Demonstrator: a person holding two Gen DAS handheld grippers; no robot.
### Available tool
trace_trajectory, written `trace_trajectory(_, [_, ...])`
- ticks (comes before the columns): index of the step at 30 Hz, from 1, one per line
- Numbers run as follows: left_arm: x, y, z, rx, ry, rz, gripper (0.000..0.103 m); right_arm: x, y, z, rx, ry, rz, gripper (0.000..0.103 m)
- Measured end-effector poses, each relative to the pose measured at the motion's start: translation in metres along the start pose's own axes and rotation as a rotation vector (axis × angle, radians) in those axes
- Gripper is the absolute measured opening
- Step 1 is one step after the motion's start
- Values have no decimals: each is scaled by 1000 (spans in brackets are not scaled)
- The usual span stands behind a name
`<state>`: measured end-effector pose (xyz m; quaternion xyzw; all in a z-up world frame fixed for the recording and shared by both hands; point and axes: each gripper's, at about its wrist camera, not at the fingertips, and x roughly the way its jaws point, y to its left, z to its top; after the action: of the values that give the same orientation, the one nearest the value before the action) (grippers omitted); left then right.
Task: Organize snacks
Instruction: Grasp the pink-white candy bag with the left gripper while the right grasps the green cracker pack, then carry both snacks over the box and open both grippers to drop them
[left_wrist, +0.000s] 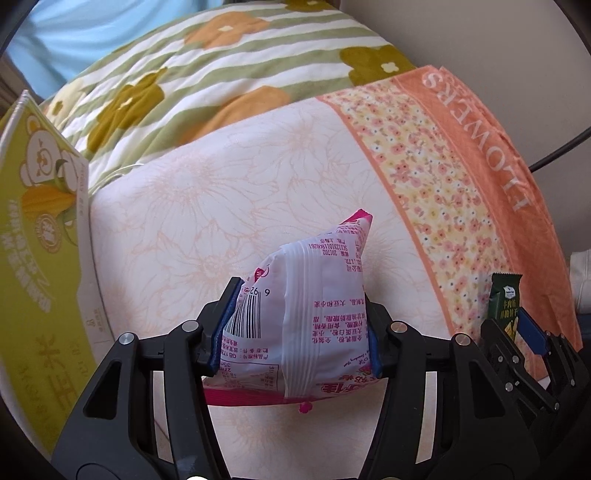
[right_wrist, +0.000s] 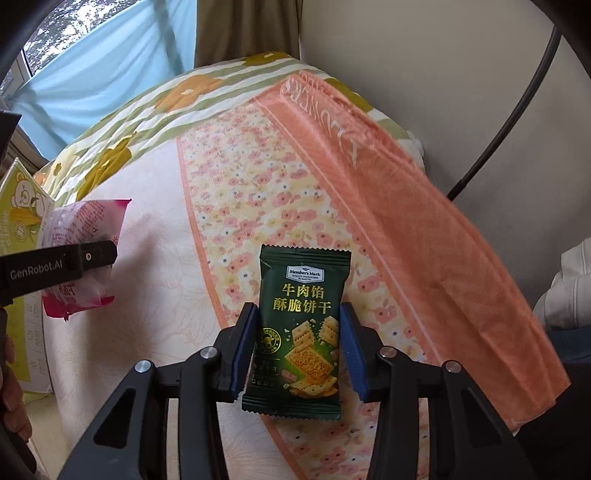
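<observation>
The pink snack packet (left_wrist: 295, 317) is clamped in the left claw (left_wrist: 295, 328), nearest the green box (left_wrist: 40, 229) lying leftward; the green biscuit packet (right_wrist: 300, 332) is gripped upright in the right claw (right_wrist: 298, 347).

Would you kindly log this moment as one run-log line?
left gripper: shut on pink-white snack packet | right gripper: shut on green cracker packet | below: floral bedding | nearby: green box

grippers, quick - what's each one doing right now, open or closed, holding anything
Left gripper: closed on the pink and white snack packet.
Right gripper: closed on the dark green cracker packet.
</observation>
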<state>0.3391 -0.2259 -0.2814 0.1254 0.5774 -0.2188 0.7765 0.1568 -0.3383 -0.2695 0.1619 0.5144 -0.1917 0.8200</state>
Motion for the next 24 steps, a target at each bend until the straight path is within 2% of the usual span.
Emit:
trace_trajectory(5, [-41, 1, 3, -40, -79, -10, 52, -28, -3, 15, -43, -60, 43, 40])
trace_trajectory(10, [-100, 3, 5, -97, -187, 7, 52, -66, -1, 31, -124, -146, 93, 40])
trace_trajectory(15, [-167, 17, -2, -174, -317, 47, 52, -105, 14, 52, -223, -214, 206, 40])
trace_trajectory(17, [-188, 26, -8, -208, -352, 62, 52, -118, 25, 60, -263, -210, 249, 40])
trace_trajectory(24, [-240, 86, -41, -344, -426, 125, 52, -151, 77, 74, -381, -203, 454, 40])
